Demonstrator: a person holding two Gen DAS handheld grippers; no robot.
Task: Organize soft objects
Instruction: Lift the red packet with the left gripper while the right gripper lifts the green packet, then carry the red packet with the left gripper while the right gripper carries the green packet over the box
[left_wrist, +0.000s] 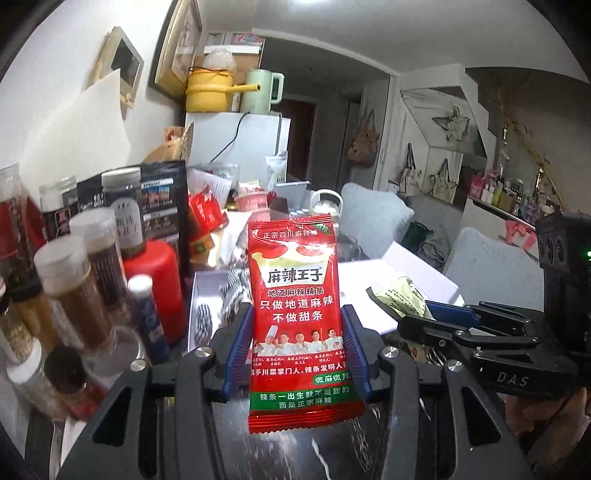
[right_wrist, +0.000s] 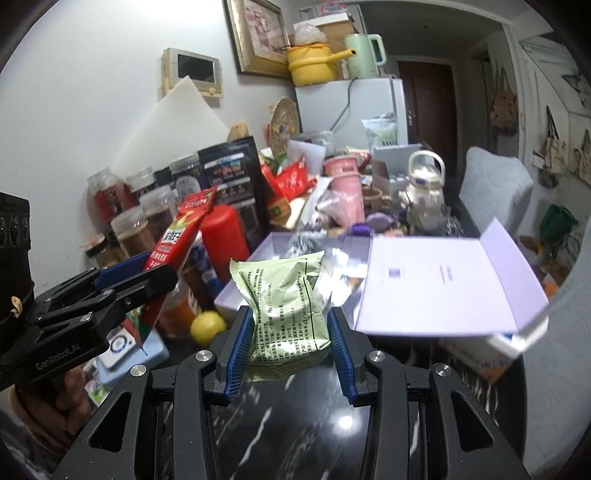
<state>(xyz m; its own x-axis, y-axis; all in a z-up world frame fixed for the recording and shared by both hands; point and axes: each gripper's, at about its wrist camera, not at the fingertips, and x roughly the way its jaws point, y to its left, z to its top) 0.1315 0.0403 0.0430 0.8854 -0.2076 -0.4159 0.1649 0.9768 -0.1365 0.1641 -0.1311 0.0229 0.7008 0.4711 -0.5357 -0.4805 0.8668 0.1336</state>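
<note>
A cluttered black marble table (right_wrist: 295, 424) fills my view, spice jars (left_wrist: 74, 273) crowding its left; my left tool (left_wrist: 297, 350) pinches a red foil snack packet (left_wrist: 295, 314) upright, lifted clear; my right tool (right_wrist: 291, 345) clamps a pale green crinkled pouch (right_wrist: 284, 306), probably bound for the open lilac cardboard box (right_wrist: 443, 280) ahead.

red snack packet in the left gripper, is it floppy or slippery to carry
The red snack packet probably flexes little: it stands upright above the left gripper without drooping. Its glossy film may slip, though the ridged blue pads should help. It looks thin and flat, so likely light.
</note>
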